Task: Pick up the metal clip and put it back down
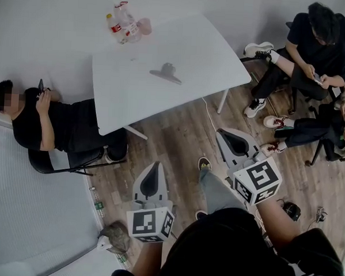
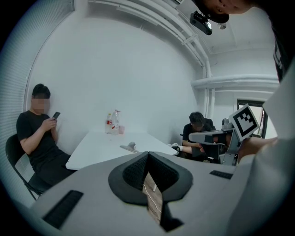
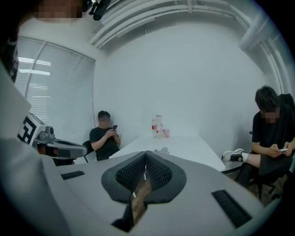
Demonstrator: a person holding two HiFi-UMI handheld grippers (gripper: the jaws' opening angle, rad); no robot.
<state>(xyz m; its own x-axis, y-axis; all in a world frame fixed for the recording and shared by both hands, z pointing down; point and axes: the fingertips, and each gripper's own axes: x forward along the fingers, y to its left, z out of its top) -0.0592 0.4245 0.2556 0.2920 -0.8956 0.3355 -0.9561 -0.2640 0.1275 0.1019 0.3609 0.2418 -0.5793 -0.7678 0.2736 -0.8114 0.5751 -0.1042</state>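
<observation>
White table (image 1: 188,52), one metal clip (image 1: 166,72), two bottles (image 1: 128,24), left tongs (image 1: 154,168), right tongs (image 1: 224,135)

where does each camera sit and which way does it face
Head view: on the head, looking down at the table and metal clip; left gripper, right gripper and torso show.
Left gripper view: on the left gripper, facing the table; its shut jaws and the right gripper show.
Right gripper view: on the right gripper, facing the table; shut jaws, left gripper show.
All share the metal clip.
</observation>
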